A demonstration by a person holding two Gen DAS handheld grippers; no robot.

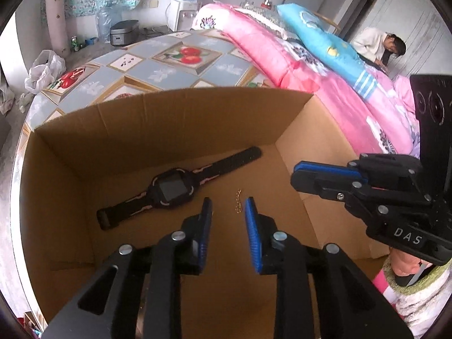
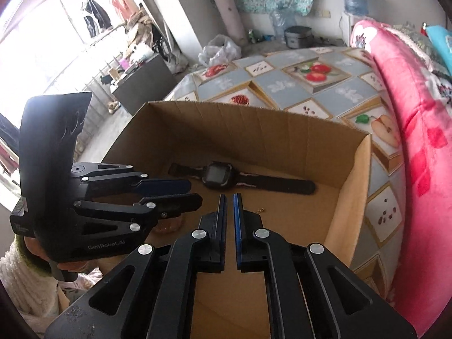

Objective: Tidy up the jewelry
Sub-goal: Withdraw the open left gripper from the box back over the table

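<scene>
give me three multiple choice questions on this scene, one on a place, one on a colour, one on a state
1. Where does the watch lie?
A. on the floor of the cardboard box
B. on the pink quilt
C. on the patterned tablecloth

2. What colour are the pads of the left gripper?
A. red
B. blue
C. white

3. What is between the fingers of the right gripper?
A. the gold chain
B. the watch strap
C. nothing

Key:
1 A, the watch rests flat inside the box.
2 B, blue ribbed pads line both fingers.
3 C, its narrow gap is bare; the chain lies on the box floor, beyond the left gripper's tips.
</scene>
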